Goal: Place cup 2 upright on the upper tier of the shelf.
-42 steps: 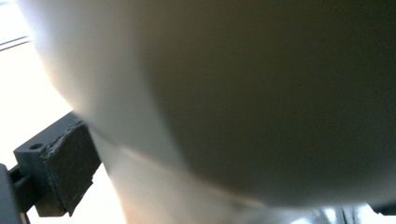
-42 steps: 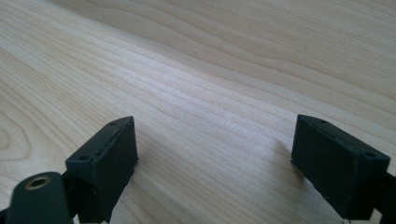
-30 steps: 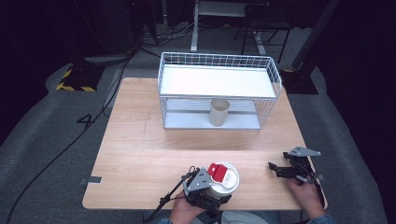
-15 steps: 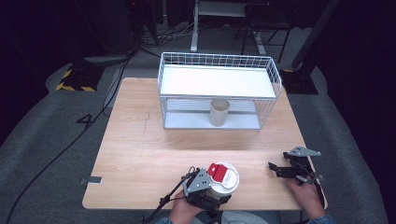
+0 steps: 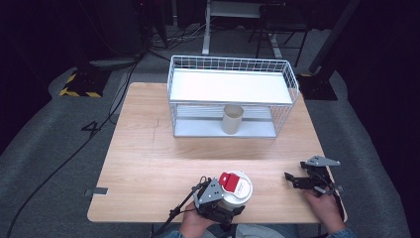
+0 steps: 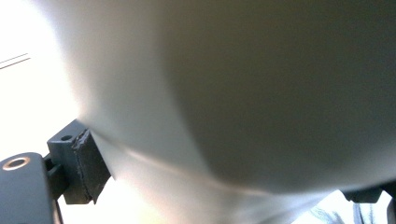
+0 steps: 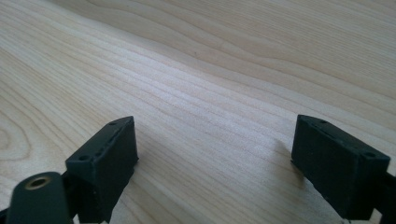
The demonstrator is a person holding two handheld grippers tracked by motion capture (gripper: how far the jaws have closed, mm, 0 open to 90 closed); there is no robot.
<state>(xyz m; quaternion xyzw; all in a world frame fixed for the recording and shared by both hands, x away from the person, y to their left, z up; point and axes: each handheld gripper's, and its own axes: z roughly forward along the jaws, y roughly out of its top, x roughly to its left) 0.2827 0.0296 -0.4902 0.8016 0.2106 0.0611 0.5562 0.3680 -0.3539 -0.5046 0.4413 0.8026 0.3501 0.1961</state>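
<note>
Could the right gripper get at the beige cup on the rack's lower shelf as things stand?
Probably yes: the right gripper is open and empty, bare table lies between, and the wire rack looks open-fronted before the beige cup.

Ahead of me, at upper centre, a white wire rack (image 5: 233,87) stands on the tabletop (image 5: 143,148); a beige cup (image 5: 232,119) sits on its lower shelf.
</note>
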